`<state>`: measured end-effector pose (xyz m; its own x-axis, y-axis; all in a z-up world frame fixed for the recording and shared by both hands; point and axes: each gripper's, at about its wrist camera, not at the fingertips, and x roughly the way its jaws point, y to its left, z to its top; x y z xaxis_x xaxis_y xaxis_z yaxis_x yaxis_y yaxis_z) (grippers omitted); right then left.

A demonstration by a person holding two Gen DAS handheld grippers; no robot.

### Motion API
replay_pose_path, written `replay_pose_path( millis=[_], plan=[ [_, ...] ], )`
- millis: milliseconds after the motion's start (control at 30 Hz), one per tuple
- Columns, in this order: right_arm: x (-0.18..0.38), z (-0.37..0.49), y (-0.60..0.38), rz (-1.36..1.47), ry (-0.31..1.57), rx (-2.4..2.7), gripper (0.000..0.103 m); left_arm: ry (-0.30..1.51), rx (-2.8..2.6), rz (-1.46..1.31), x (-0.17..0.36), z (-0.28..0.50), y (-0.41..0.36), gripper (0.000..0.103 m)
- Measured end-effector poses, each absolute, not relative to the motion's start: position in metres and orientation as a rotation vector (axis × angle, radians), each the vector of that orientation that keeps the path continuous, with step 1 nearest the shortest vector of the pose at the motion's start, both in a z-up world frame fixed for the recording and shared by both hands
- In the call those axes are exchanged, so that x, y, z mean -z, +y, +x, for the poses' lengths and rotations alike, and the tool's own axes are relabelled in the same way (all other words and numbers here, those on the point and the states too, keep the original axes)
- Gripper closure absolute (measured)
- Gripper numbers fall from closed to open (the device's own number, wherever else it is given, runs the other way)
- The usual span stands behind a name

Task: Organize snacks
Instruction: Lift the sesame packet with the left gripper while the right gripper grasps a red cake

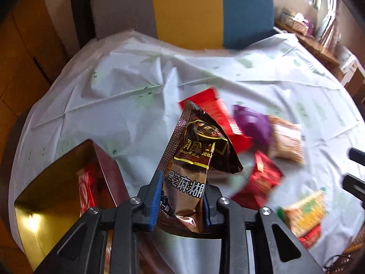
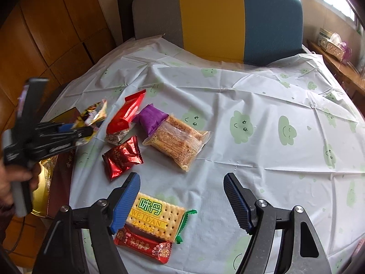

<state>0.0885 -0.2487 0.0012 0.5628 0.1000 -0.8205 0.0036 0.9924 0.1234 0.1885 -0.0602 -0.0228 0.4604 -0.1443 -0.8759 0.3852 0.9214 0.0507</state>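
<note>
The left claw (image 1: 180, 196) grips a brown sesame-paste sachet (image 1: 194, 159) by its lower end, above the surface (image 2: 251, 159) beside the gold-lined box (image 1: 59, 194), probably to drop it inside, while the right claw (image 2: 182, 203) waits open over the cracker packet (image 2: 155, 217).

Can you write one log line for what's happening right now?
left hand-held gripper: shut on brown sachet | right hand-held gripper: open over cracker packet | box: open

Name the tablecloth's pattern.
White tablecloth printed with pale green smiling clouds; clearest in the right wrist view.
</note>
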Motion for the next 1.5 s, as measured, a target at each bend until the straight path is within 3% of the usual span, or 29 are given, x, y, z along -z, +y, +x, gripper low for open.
replay_pose_path(
  millis=[233, 633, 1133, 1267, 1500],
  plan=[
    [-0.002, 0.087, -0.257, 0.12, 0.963, -0.011, 0.027, 1.008, 0.472, 0.247, 0.018, 0.12, -0.081, 0.074],
    [0.008, 0.09, -0.26, 0.17, 1.013, -0.057, 0.027, 1.003, 0.564, 0.383, 0.057, 0.012, -0.089, 0.074],
    [0.031, 0.09, -0.234, 0.12, 1.141, -0.216, 0.027, 0.949, 0.569, 0.335, 0.064, -0.007, -0.077, 0.073],
    [0.029, 0.081, -0.208, -0.03, 1.115, -0.282, 0.016, 0.94, 0.568, 0.33, 0.063, -0.008, -0.077, 0.073],
    [0.039, 0.076, -0.195, -0.188, 1.141, -0.276, 0.01, 0.947, 0.577, 0.305, 0.062, -0.007, -0.074, 0.073]
  ],
)
